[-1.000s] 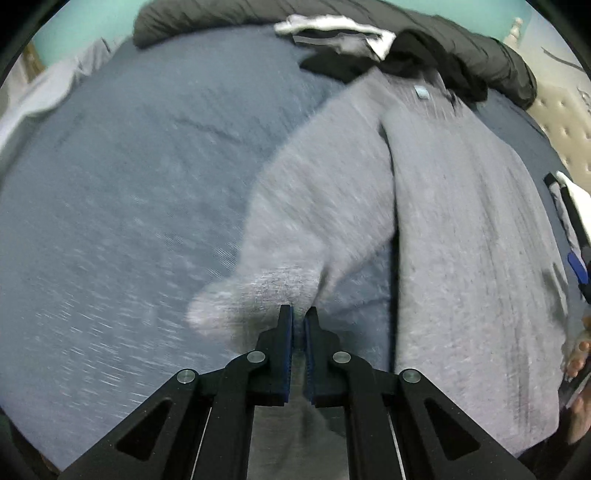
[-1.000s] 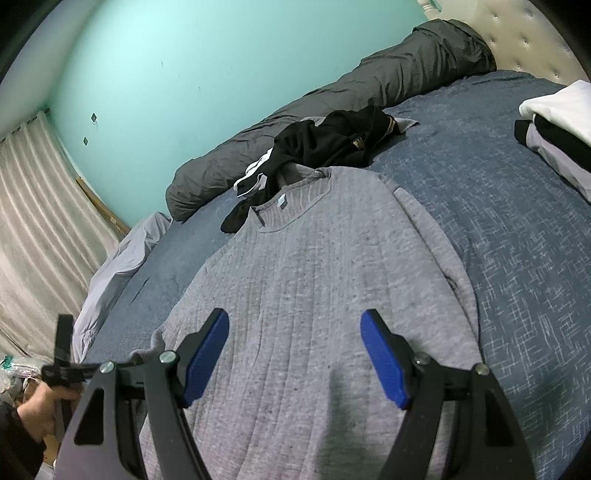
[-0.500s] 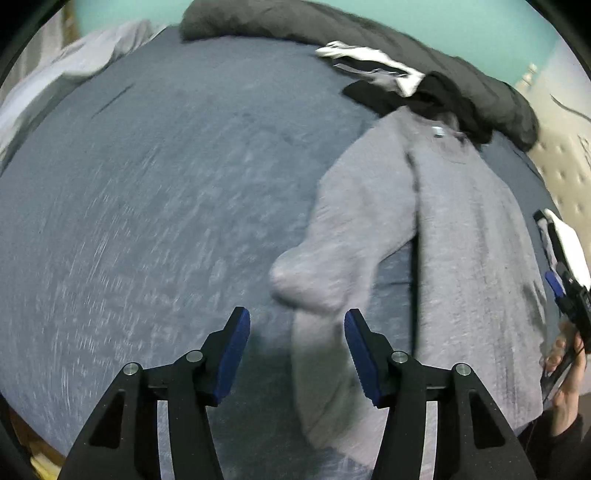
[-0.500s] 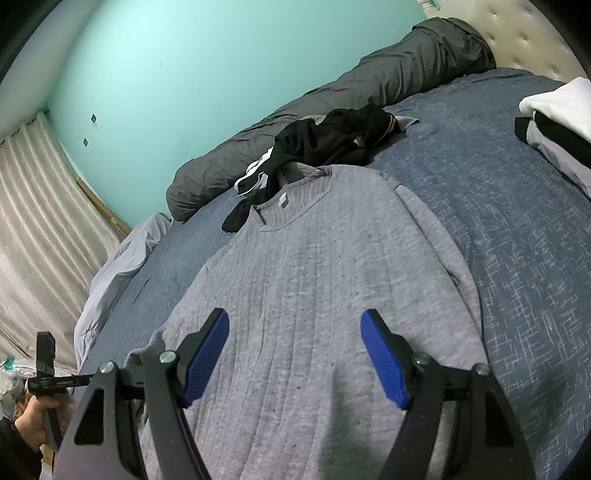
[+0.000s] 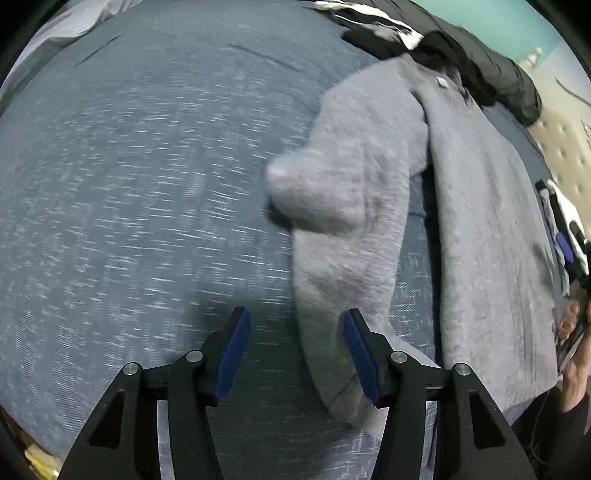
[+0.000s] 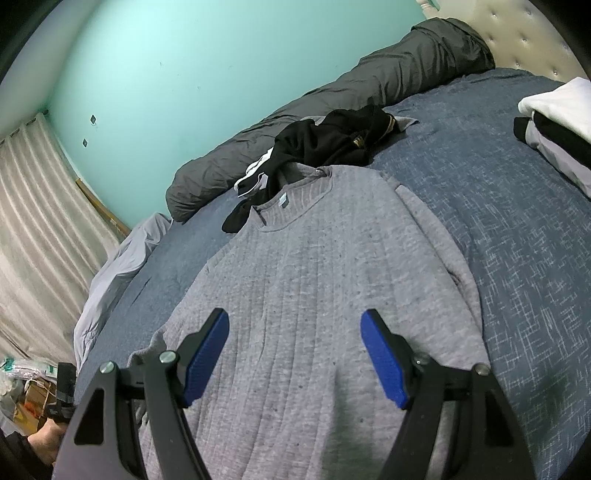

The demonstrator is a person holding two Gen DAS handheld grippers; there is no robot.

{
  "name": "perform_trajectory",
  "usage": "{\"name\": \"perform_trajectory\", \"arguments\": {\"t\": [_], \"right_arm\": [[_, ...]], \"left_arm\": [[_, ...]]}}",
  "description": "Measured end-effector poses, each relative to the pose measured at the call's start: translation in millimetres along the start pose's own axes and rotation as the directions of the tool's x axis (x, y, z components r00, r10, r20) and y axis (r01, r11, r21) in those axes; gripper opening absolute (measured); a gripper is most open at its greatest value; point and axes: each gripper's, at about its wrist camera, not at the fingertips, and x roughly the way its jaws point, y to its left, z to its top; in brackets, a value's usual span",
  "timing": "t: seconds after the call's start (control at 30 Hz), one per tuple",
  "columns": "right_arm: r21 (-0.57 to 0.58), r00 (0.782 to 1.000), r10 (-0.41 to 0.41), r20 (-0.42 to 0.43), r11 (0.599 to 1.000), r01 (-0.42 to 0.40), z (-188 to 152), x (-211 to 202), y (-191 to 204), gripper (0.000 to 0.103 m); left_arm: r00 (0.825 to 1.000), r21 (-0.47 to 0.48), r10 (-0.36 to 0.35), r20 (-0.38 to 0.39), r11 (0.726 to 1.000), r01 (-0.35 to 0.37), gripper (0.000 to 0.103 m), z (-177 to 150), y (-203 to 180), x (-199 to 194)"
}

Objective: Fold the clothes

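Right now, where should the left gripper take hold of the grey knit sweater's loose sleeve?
Probably at the cuff end of the sleeve, coming from above. It lies flat by the open left gripper, clear of the sweater's body.

Left view motion-blurred: sweater sleeve (image 5: 343, 236) and bedspread (image 5: 147, 184) smeared. Folded stack (image 6: 557, 125) cut by right edge; sweater hem hidden behind gripper arms.

A dark grey rolled duvet (image 6: 332, 96) lies along the turquoise painted wall (image 6: 192, 66) at the far edge of the blue woven bedspread (image 6: 517, 236). Beige pleated curtains (image 6: 33, 229) hang at left; a cream tufted headboard (image 6: 524, 33) stands right.
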Motion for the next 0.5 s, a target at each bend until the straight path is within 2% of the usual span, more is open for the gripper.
{"name": "perform_trajectory", "arguments": {"t": [0.1,0.27,0.5], "right_arm": [[0.002,1.0,0.0,0.0,1.0,0.0,0.1,0.0,-0.2,0.075],[0.006,1.0,0.0,0.0,1.0,0.0,0.4,0.4,-0.3,0.075],[0.009,1.0,0.0,0.001,1.0,0.0,0.1,-0.5,0.4,0.075]], "left_arm": [[1.0,0.018,-0.015,-0.005,1.0,0.015,0.056,0.7,-13.3,8.6],[1.0,0.079,-0.002,-0.017,0.997,0.004,0.056,0.4,-36.4,21.7],[0.999,0.064,0.003,-0.04,0.998,0.0,0.057,1.7,-36.9,30.3]]}}
